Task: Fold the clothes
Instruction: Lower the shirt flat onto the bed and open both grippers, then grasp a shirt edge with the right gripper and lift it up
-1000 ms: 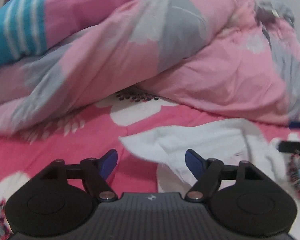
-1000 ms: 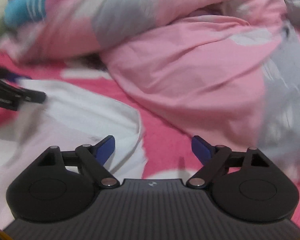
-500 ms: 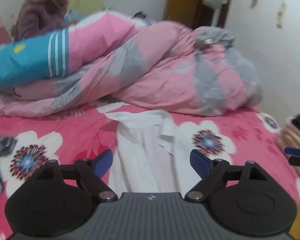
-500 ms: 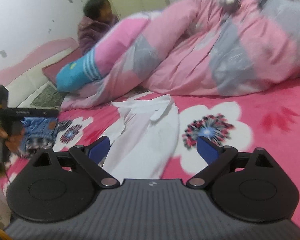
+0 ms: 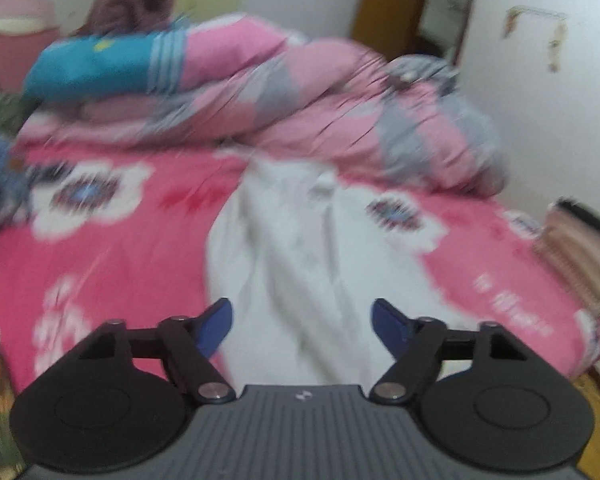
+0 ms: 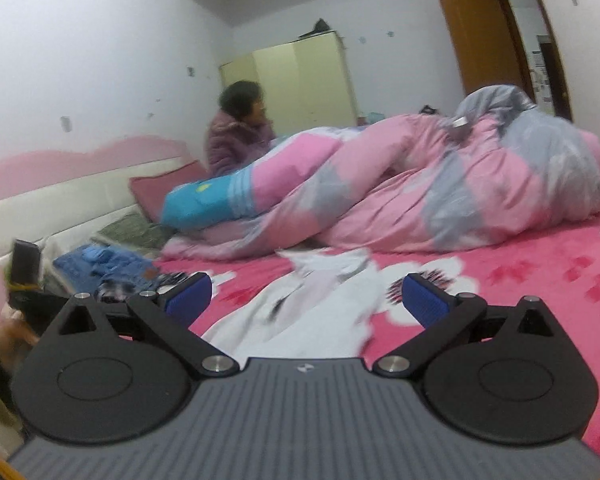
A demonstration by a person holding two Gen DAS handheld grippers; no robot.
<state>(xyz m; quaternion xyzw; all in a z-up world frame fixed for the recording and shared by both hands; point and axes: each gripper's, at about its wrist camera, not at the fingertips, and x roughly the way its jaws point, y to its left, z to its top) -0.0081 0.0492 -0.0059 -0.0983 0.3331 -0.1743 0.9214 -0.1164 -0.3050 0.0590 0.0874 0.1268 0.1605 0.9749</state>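
Left gripper (image 5: 302, 316) and right gripper (image 6: 306, 292) both spread, empty. White garment (image 5: 300, 248) lies flat on pink floral bedspread (image 5: 112, 264). Right view alone shows wardrobe (image 6: 296, 80) (left view blurred); quilt (image 6: 440, 188) heaped behind.

soft indoor light, motion blur, fisheye-bent edges

White garment (image 5: 300, 240) on floral bedsheet (image 5: 120, 248), jaws apart

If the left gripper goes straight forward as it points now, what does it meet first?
Probably the white garment spread on the pink flowered bedsheet; it lies directly ahead of the open left gripper. Depth is unclear in the blur.
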